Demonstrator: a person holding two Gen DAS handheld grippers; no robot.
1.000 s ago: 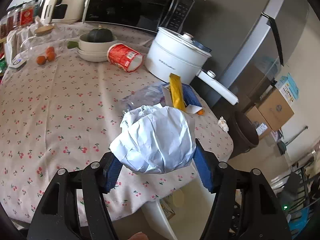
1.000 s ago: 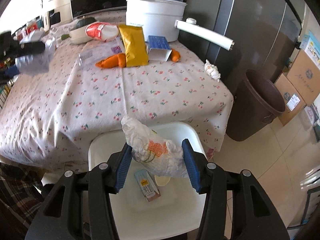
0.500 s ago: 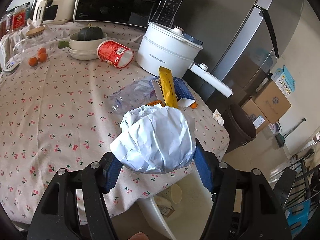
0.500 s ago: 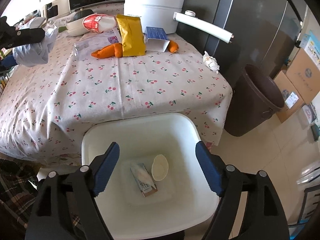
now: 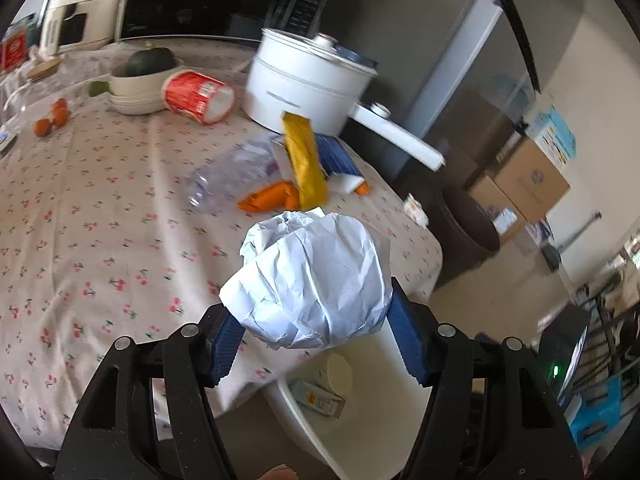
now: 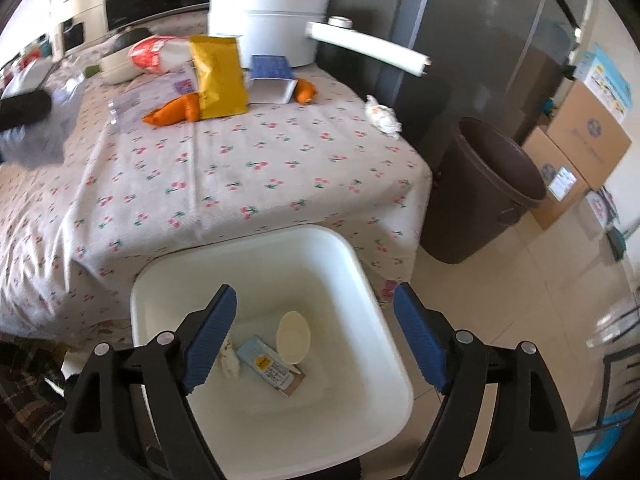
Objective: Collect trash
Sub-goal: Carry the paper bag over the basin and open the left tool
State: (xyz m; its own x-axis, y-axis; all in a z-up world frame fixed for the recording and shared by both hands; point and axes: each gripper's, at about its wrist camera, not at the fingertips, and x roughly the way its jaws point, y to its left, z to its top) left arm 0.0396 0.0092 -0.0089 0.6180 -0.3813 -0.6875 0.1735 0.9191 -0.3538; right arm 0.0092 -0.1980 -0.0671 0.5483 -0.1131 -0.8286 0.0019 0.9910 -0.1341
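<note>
Where the cherry-print tablecloth drops over the table's near edge, the left gripper hangs with its blue pads clamped on a ball of crumpled white paper — creased all over, bulging well past both pads, held in the air above that edge and beside the white bin. The bin stands on the floor against the table's near side. In its bottom lie a small printed carton, a pale round lid touching it, and a scrap of white wrapper partly hidden behind the right gripper's left pad.

The right gripper hovers over the bin with its fingers spread wide apart, holding and touching nothing.

More trash lies toward the table's far right corner: a yellow packet leaning upright, a blue-and-white box on its side just beside it, orange wrappers at the packet's foot, a clear crushed plastic bottle, and a red-and-white cup tipped over near the white pot. A small crumpled tissue sits at the right edge — close to the brown bin on the floor.
</note>
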